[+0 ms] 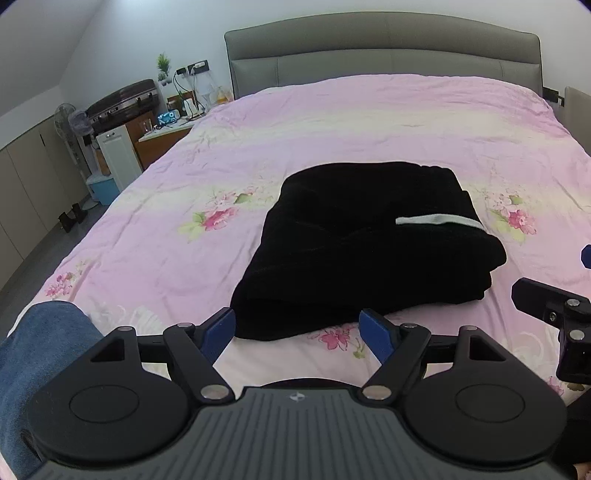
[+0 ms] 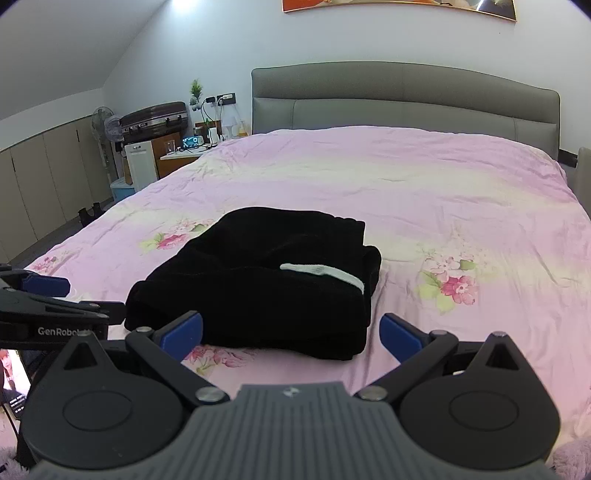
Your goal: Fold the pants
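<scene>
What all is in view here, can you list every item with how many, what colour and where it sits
pants: one, black with a white strip, folded in a bundle on the bed near its foot
bed cover: one, pink with flower prints, spread over the whole bed
headboard: one, grey, at the far end against the wall
suitcase: one, dark, lying flat on furniture at far left
fan: one, pale, standing left of the suitcase
plant: one, green, small, by the wall sockets
picture: one, orange-framed, on the wall above the headboard
blue box: one, on the floor at left
left gripper: one, black with blue pads, jaws open and empty, just short of the pants
right gripper: one, same colours, jaws open and empty
</scene>
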Motion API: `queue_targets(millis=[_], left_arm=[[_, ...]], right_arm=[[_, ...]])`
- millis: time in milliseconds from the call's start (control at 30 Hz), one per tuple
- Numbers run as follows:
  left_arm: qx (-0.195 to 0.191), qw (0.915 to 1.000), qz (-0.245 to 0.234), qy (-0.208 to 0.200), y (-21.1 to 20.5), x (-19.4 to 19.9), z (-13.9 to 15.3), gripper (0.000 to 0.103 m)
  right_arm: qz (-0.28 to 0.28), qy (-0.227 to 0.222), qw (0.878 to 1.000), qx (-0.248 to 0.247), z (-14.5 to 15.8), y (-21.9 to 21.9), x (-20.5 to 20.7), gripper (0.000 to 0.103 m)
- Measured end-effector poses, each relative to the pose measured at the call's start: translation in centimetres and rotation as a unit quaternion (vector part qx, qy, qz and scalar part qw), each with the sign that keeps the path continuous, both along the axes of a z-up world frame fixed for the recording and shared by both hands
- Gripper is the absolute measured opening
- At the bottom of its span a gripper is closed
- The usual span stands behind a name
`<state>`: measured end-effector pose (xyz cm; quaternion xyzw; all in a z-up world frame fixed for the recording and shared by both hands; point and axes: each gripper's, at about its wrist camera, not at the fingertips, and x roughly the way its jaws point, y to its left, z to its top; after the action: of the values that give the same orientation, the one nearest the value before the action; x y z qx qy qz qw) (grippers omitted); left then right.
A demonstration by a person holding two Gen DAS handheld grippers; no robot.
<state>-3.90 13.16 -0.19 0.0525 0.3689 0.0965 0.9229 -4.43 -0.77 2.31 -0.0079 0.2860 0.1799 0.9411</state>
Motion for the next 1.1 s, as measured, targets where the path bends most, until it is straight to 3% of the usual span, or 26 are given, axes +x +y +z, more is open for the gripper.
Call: queue_targets(millis=[467, 1100], left_arm=[[-0.020, 0.9988, 0.003, 0.044, -0.3, 1.2, -2.6, 0.089], [-0.019, 0.9992, -0.001, 0.035, -0.9, 0.8, -1.3, 0.089]], right_arm=[[0.000, 0.020, 0.999, -0.032, -2.9, 1.4, 1.8, 0.098], [-0.004, 0.001, 1.000, -0.026, -2.5, 0.9, 1.4, 0.098]])
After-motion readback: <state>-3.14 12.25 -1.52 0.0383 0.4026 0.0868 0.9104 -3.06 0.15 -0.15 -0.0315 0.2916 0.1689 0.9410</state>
